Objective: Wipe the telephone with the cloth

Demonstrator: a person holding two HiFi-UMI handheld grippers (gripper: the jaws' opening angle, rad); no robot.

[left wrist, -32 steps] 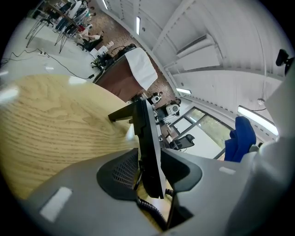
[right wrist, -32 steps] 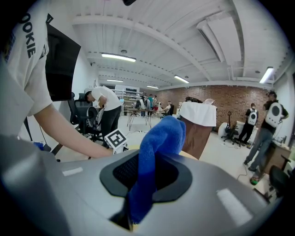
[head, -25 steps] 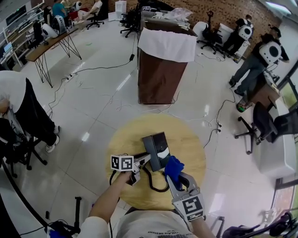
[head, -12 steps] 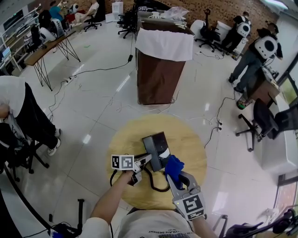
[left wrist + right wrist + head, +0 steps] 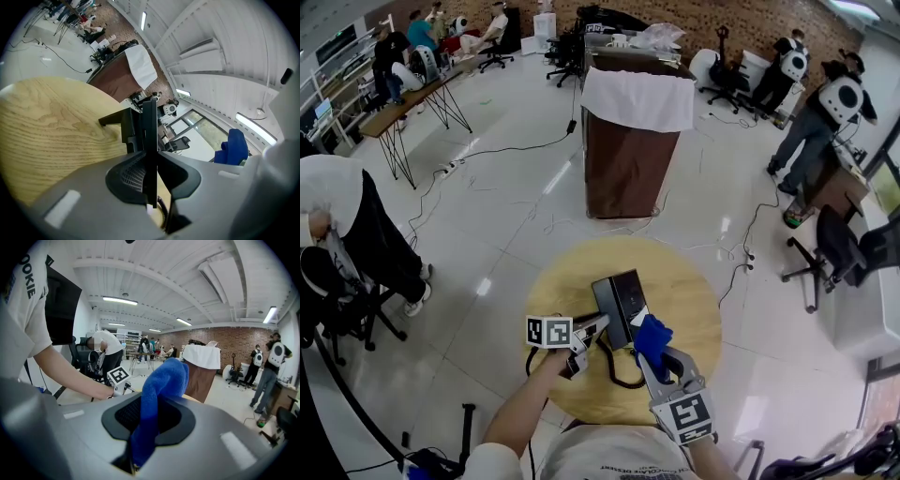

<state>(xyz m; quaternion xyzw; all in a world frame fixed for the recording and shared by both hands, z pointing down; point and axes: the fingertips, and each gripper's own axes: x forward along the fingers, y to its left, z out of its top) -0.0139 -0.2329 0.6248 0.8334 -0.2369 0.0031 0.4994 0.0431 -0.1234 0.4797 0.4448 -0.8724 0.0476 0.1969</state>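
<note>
A black telephone (image 5: 619, 302) with a coiled cord (image 5: 616, 375) lies on the round wooden table (image 5: 684, 281). My left gripper (image 5: 598, 326) reaches in from the left, and its jaws are clamped on the phone's thin near edge (image 5: 149, 136). My right gripper (image 5: 655, 362) is shut on a blue cloth (image 5: 652, 336). The cloth stands bunched up out of the jaws (image 5: 159, 394), just right of the phone's near corner. I cannot tell whether the cloth touches the phone.
A brown cabinet draped with a white sheet (image 5: 633, 141) stands beyond the table. A person (image 5: 347, 225) is at the left. More people and office chairs (image 5: 825, 244) are at the right, and cables run across the floor.
The head view has shifted slightly. Both grippers, the phone and the cloth stay almost where they were.
</note>
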